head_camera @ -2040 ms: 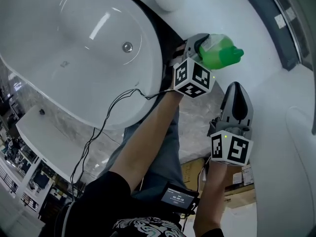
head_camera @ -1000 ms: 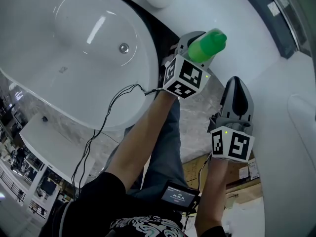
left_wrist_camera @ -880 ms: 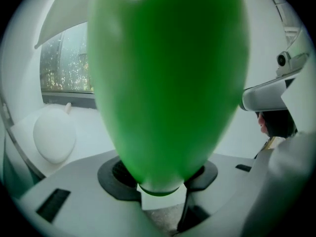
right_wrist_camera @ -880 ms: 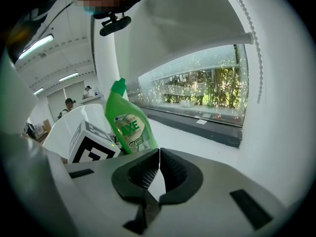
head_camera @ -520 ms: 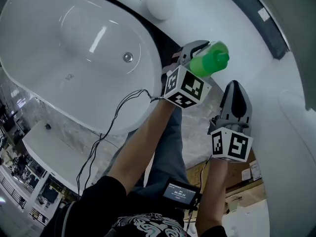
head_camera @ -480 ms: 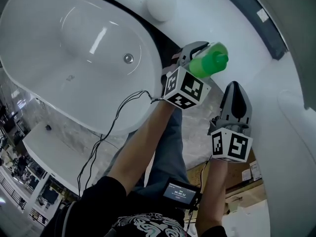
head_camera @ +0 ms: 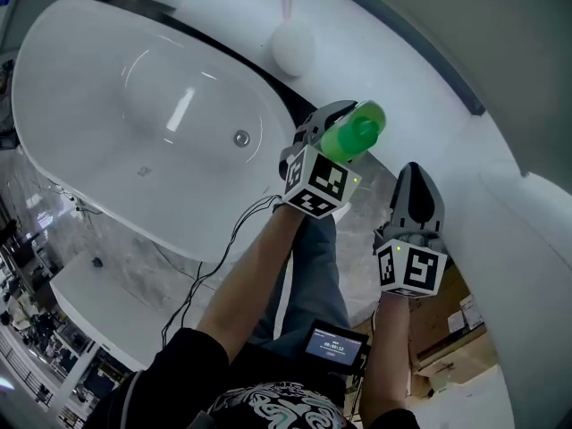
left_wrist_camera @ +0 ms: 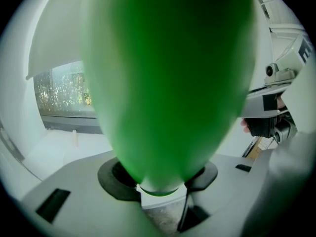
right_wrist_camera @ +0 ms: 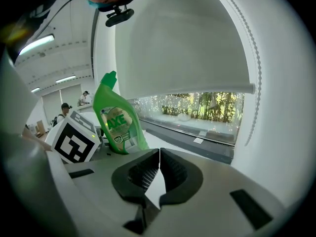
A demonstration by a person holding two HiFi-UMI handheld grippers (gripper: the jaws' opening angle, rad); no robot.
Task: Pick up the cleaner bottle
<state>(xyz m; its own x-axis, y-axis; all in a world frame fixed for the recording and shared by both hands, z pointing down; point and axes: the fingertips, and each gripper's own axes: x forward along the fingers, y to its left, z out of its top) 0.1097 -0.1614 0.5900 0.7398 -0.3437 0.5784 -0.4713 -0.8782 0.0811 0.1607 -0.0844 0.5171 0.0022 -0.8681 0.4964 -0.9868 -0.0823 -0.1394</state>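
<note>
The green cleaner bottle (head_camera: 350,132) is held up in the air, clamped between the jaws of my left gripper (head_camera: 332,125), above the white ledge beside the tub. In the left gripper view the bottle (left_wrist_camera: 168,73) fills nearly the whole picture, wedged between the two black pads. From the right gripper view the same bottle (right_wrist_camera: 117,120) shows upright with its angled neck, beside the left gripper's marker cube (right_wrist_camera: 74,143). My right gripper (head_camera: 414,195) hovers just right of the bottle, its black pads (right_wrist_camera: 143,174) meeting edge to edge with nothing between them.
A white oval bathtub (head_camera: 98,159) with a drain (head_camera: 241,138) lies at the left. A white ball-shaped thing (head_camera: 293,45) sits on the curved ledge (head_camera: 420,123) behind. Cables (head_camera: 223,257) trail from the left hand. Cardboard boxes (head_camera: 451,315) lie on the floor at the lower right.
Both grippers have risen from the ledge, the left one carrying the green bottle up with it. The tub and ledge look farther below. The jaws have not changed.
</note>
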